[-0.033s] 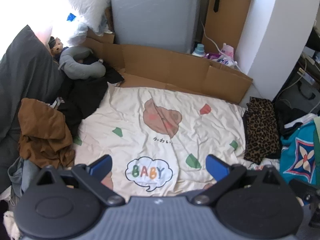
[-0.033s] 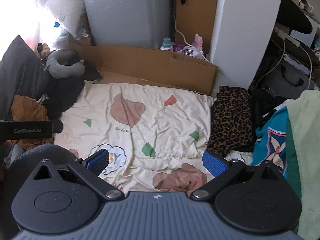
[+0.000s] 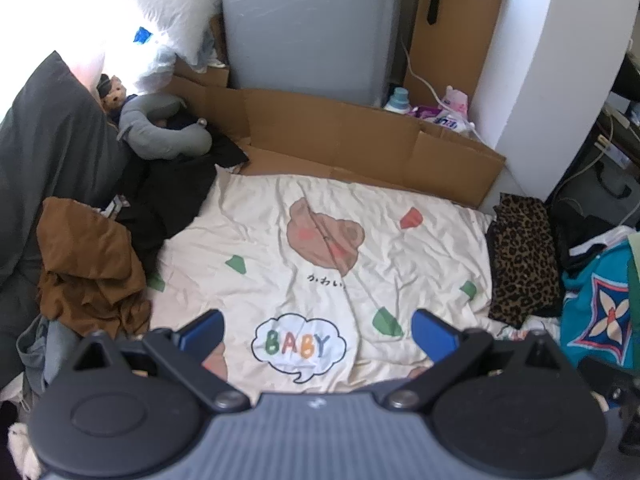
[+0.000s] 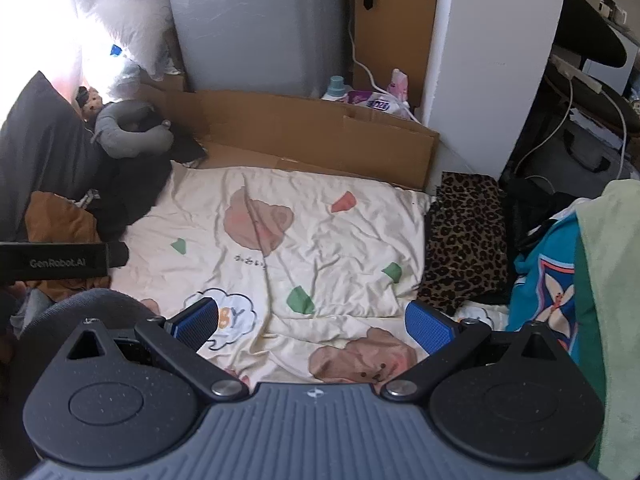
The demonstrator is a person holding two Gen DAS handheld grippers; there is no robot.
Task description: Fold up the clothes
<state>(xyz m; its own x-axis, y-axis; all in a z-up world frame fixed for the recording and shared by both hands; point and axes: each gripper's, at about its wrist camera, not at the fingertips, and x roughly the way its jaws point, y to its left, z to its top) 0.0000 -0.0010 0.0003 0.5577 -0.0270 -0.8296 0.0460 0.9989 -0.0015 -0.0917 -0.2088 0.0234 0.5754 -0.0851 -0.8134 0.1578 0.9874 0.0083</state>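
A crumpled brown garment [image 3: 88,264] lies at the left edge of a cream sheet [image 3: 280,248] printed with bears and a "BABY" cloud. Behind it sprawls a black garment [image 3: 168,200]. On the sheet's right side sit a leopard-print garment [image 3: 524,256] and a teal patterned one [image 3: 600,308]. A pale green cloth [image 4: 612,280] hangs at the right wrist view's right edge. My left gripper [image 3: 316,326] hovers open over the near sheet, holding nothing. My right gripper [image 4: 312,320] is open and empty too, with the left gripper's body [image 4: 56,262] to its left.
A low cardboard wall [image 3: 360,140] borders the far side of the sheet, with a grey cabinet [image 3: 308,28] and bottles [image 3: 398,100] behind. A grey neck pillow [image 3: 160,136] and dark cushion [image 3: 44,152] sit far left. A white pillar [image 3: 552,60] and cables stand right.
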